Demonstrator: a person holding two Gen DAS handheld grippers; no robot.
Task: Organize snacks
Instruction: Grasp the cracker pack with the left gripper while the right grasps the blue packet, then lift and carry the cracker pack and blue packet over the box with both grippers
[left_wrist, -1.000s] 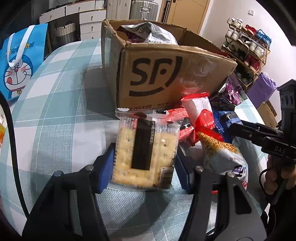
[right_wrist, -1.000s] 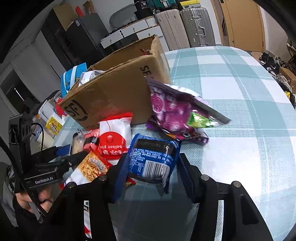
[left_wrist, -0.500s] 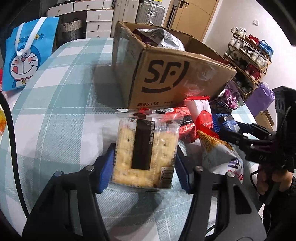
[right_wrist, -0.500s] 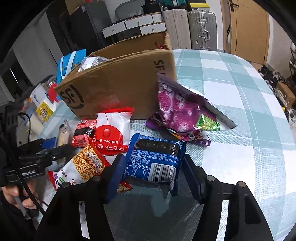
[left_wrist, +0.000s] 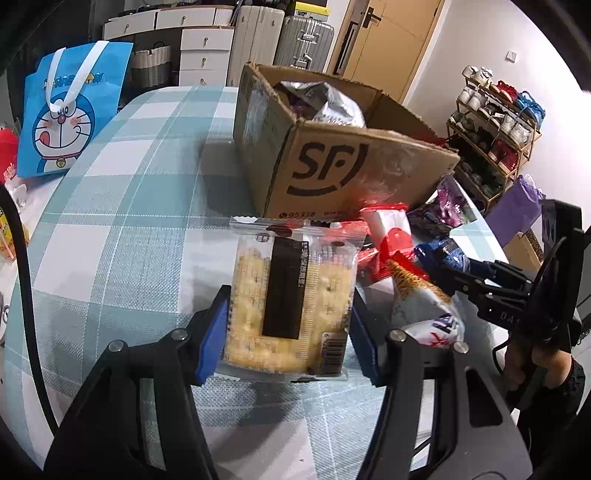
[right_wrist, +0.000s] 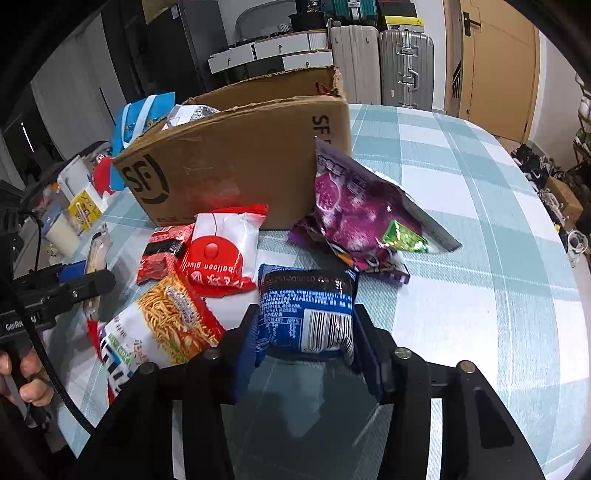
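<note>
Through the left wrist view I see my left gripper clamped as before on the clear cracker packet, now raised and backed off so the cardboard box sits farther away, a silver bag showing inside it. Through the right wrist view, my right gripper has just been closing and now pinches the blue snack packet on the checked tablecloth; the purple bag leans against the box.
</note>
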